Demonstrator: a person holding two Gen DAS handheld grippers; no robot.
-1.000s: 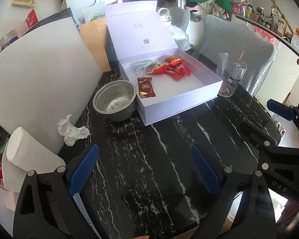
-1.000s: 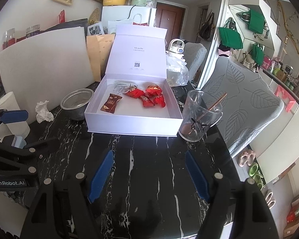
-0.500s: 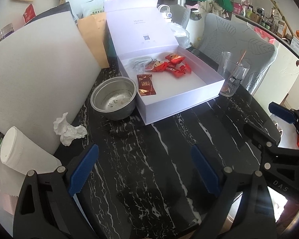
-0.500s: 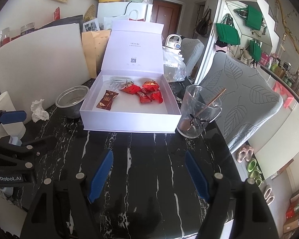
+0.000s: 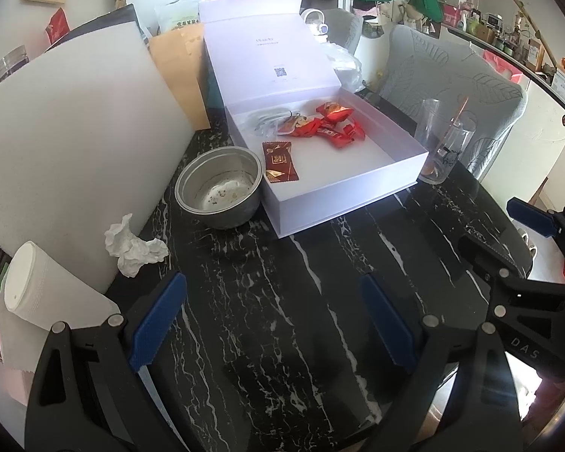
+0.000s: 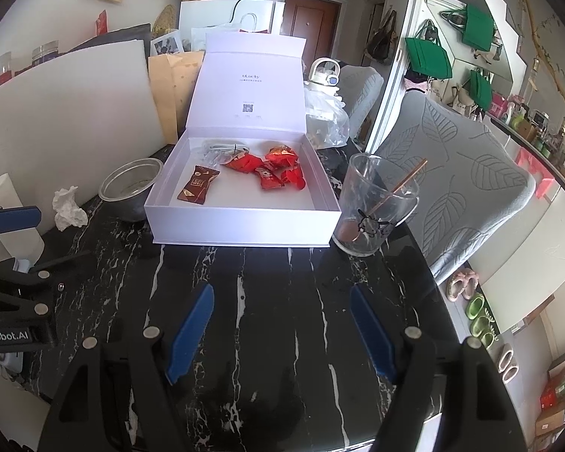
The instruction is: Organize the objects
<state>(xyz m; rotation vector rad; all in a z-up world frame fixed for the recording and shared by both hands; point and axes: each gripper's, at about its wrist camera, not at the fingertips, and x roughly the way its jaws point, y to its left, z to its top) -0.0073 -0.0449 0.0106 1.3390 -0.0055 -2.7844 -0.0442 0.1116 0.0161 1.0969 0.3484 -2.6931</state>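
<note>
Right wrist – black marble table (image 6: 282,320); leaf-patterned chair (image 6: 471,173)

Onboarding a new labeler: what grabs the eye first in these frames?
The open white gift box, lid up, in the middle of the black marble table, with red snack packets inside. A metal bowl sits close against its left side and a glass cup with a stick stands at its right corner.

Both my wrist cameras look obliquely down across the black marble-patterned table (image 5: 282,320), sharing mid-frame the open white lidded box (image 5: 342,188) (image 6: 241,222) at moderate distance.
</note>
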